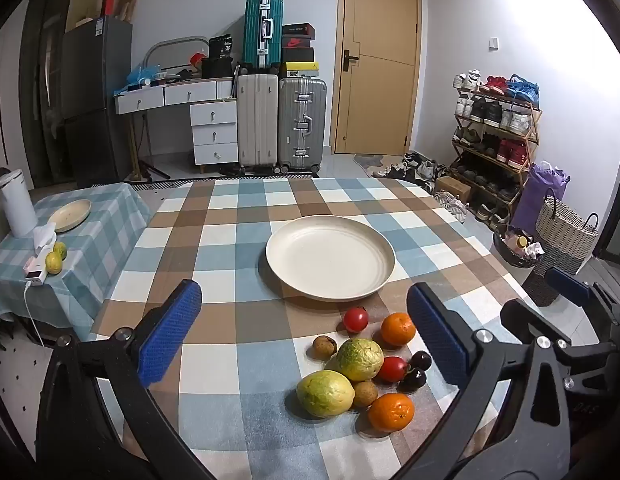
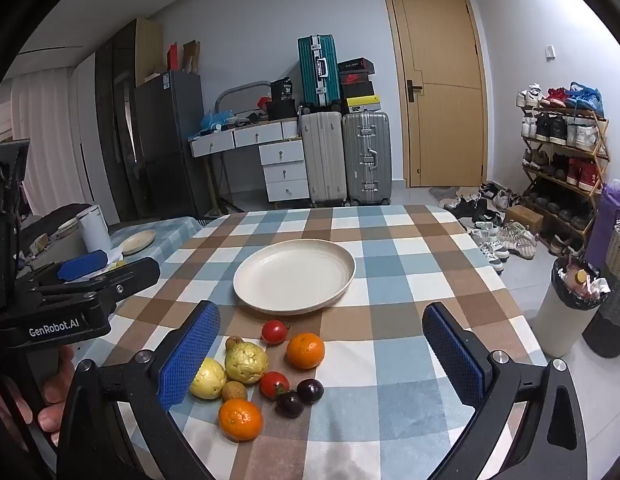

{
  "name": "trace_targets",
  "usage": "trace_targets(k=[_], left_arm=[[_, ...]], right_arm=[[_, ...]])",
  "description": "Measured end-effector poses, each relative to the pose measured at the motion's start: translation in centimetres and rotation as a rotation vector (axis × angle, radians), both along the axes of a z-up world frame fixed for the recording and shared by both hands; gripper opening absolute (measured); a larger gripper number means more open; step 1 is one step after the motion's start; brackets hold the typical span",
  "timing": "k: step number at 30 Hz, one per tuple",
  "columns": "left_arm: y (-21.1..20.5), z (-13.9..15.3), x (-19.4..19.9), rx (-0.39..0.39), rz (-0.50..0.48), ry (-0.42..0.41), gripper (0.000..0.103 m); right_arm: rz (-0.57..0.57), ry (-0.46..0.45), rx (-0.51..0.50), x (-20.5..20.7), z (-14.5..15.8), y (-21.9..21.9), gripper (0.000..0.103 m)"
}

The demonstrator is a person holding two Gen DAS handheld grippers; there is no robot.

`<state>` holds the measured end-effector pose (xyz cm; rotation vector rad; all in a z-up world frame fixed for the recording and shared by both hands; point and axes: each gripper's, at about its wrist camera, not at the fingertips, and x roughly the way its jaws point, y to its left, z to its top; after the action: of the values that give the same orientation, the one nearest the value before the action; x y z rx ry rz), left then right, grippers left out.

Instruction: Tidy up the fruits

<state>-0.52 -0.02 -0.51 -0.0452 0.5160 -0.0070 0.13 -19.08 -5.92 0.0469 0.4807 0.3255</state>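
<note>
Because no fruit had yet been moved, both grippers hung above the near edge of the desk [image 1: 213,216] with nothing between them: the left gripper [image 1: 305,340] had its jaws fully apart, and the right gripper [image 2: 322,352] likewise. That wide stance probably suited the bigger fruits. The cream plate [image 1: 330,258] lay bare just beyond the pile, likely the place meant for them. The fruits sat bunched and touching: two knobbly yellow-green guavas [image 1: 325,393], two oranges [image 1: 391,412], two red tomatoes [image 1: 356,319], two dark plums [image 1: 414,378] and small brown longans [image 1: 324,347].
</note>
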Motion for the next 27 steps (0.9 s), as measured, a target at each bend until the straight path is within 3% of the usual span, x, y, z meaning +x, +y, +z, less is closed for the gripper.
trace_targets(k=[27], left_arm=[[0.1,-2.6,0.2,-0.029,-0.004,0.031,0.103]], right_arm=[[-0.002,0.003,0.004,0.1,-0.1,0.0,0.103]])
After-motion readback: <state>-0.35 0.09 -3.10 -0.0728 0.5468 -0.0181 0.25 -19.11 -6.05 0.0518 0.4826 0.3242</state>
